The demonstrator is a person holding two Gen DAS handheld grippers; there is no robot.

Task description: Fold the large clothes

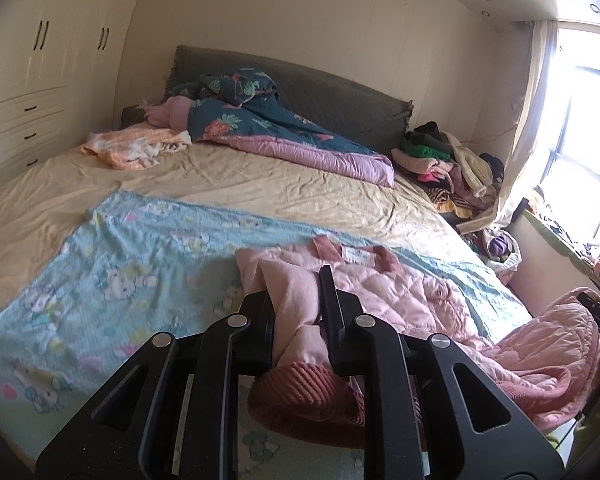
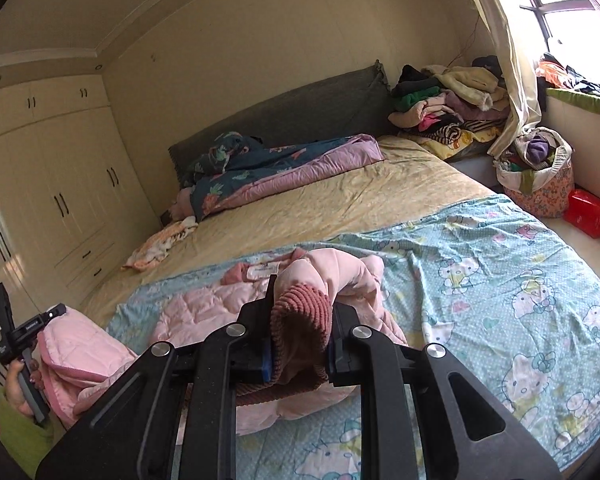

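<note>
The pink quilted jacket (image 1: 400,292) is spread across the near part of the bed, lying on a light blue cartoon-print sheet (image 1: 132,256), with its collar and label turned towards the headboard. One ribbed cuff (image 1: 300,396) and its sleeve are clamped between the fingers of the left gripper (image 1: 296,300), which are drawn in tight on the fabric. The other ribbed cuff (image 2: 300,312) is pinched the same way by the right gripper (image 2: 302,320), its fingers narrow around the bunched sleeve. Both sleeves are lifted off the sheet while the jacket's body is draped below them. Beyond the blue sheet, the beige bedsheet (image 1: 228,176) is seen bare and creased. A dark floral duvet (image 1: 260,120) with a lilac lining is heaped against the grey headboard (image 1: 332,92). A pile of clothes (image 2: 448,104) is stacked at the bed's far corner by the window, and a wardrobe (image 1: 40,60) is set along the other wall.
</note>
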